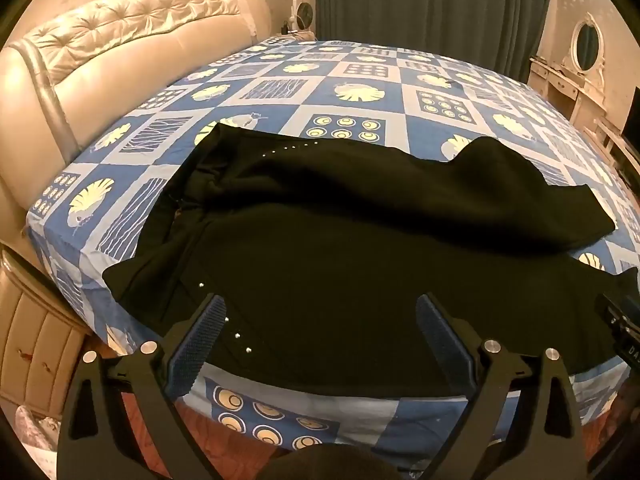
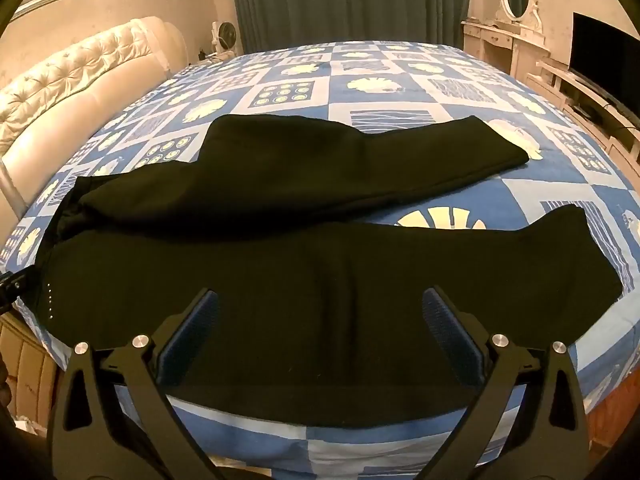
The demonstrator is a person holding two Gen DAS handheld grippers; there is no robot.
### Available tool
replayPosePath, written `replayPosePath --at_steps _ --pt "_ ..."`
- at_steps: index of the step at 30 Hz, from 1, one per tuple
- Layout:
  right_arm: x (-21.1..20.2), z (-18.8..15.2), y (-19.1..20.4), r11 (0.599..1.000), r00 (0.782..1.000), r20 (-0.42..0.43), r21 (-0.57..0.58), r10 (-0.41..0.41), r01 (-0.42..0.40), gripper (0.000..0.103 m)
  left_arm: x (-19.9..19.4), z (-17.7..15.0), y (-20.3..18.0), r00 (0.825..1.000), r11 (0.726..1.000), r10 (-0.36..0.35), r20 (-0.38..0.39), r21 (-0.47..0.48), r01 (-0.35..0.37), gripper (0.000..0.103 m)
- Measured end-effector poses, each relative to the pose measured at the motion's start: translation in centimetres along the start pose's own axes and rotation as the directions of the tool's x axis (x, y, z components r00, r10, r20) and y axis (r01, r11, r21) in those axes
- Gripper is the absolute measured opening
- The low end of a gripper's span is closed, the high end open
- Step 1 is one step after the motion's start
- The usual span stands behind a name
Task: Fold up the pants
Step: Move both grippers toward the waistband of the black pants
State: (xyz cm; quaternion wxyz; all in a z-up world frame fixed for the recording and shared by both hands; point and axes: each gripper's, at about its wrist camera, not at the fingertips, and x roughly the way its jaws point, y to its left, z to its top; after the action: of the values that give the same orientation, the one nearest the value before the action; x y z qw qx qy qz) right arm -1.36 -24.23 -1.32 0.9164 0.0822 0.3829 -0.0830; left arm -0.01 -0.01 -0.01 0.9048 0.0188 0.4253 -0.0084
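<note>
Black pants (image 1: 340,240) lie spread on the bed, waist to the left and two legs running right, with small silver studs near the waist. In the right wrist view the pants (image 2: 280,264) show both legs apart, the far leg angled toward the back. My left gripper (image 1: 320,312) is open, hovering over the near waist part by the bed's front edge. My right gripper (image 2: 320,308) is open and empty over the near leg. The right gripper's body shows at the right edge of the left wrist view (image 1: 620,320).
The bed (image 1: 360,92) has a blue patterned sheet and a cream tufted headboard (image 1: 120,40) at left. A dark curtain (image 2: 348,0), a white dresser with oval mirror (image 2: 516,12) and a TV (image 2: 600,60) stand beyond.
</note>
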Motion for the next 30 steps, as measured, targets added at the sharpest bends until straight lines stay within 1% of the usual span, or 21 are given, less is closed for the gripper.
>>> replayPosePath --at_steps 14,18,20,22,23,24,25,26,27,28,29,30 --pt "0.3 -0.3 0.3 1.000 1.000 -0.009 -0.006 0.004 -0.004 0.101 0.1 -0.1 -0.2 1.000 1.000 -0.001 0.003 0.001 0.001 0.095" --pt "0.2 -0.1 0.5 1.000 1.000 -0.015 -0.008 0.017 -0.017 0.101 -0.1 -0.3 -0.7 1.000 1.000 -0.010 0.000 0.000 0.010 0.095" --pt "0.0 0.0 0.6 0.999 1.000 -0.009 -0.015 0.030 -0.030 0.101 0.0 0.1 -0.4 1.000 1.000 -0.025 -0.005 0.006 0.025 0.095" --pt "-0.2 0.2 0.8 0.999 0.999 -0.007 -0.035 0.039 -0.039 0.101 -0.1 0.7 0.0 0.998 0.998 -0.060 -0.011 0.017 0.060 0.095" --pt "-0.3 0.4 0.8 0.998 0.999 -0.006 -0.045 0.040 -0.041 0.101 -0.2 0.8 0.2 0.996 0.996 -0.084 -0.011 0.027 0.084 0.095" --pt "-0.5 0.5 0.9 0.998 0.999 -0.002 -0.054 0.044 -0.044 0.101 -0.2 1.4 0.8 0.990 0.990 -0.139 -0.017 0.028 0.139 0.095" --pt "-0.6 0.6 1.1 0.997 0.999 0.003 -0.066 0.047 -0.047 0.101 0.0 2.0 1.3 0.985 0.984 -0.172 -0.031 0.035 0.173 0.095" --pt "-0.8 0.7 1.2 0.996 0.999 0.008 -0.076 0.049 -0.048 0.101 0.0 2.3 1.7 0.981 0.981 -0.190 -0.030 0.044 0.191 0.095" --pt "-0.9 0.7 1.4 0.995 0.999 0.012 -0.087 0.051 -0.050 0.101 0.4 3.0 2.4 0.979 0.978 -0.198 -0.039 0.065 0.200 0.095" --pt "-0.9 0.9 1.5 0.994 0.998 0.011 -0.099 0.056 -0.055 0.101 0.8 3.7 3.3 0.984 0.981 -0.173 -0.034 0.083 0.176 0.095" --pt "-0.9 1.0 1.7 0.992 0.998 0.010 -0.109 0.061 -0.060 0.101 1.4 4.1 4.5 0.984 0.982 -0.171 -0.056 0.070 0.175 0.095" --pt "-0.9 1.2 1.7 0.991 0.998 0.009 -0.116 0.065 -0.063 0.101 2.0 4.8 5.9 0.985 0.984 -0.162 -0.058 0.062 0.165 0.095"
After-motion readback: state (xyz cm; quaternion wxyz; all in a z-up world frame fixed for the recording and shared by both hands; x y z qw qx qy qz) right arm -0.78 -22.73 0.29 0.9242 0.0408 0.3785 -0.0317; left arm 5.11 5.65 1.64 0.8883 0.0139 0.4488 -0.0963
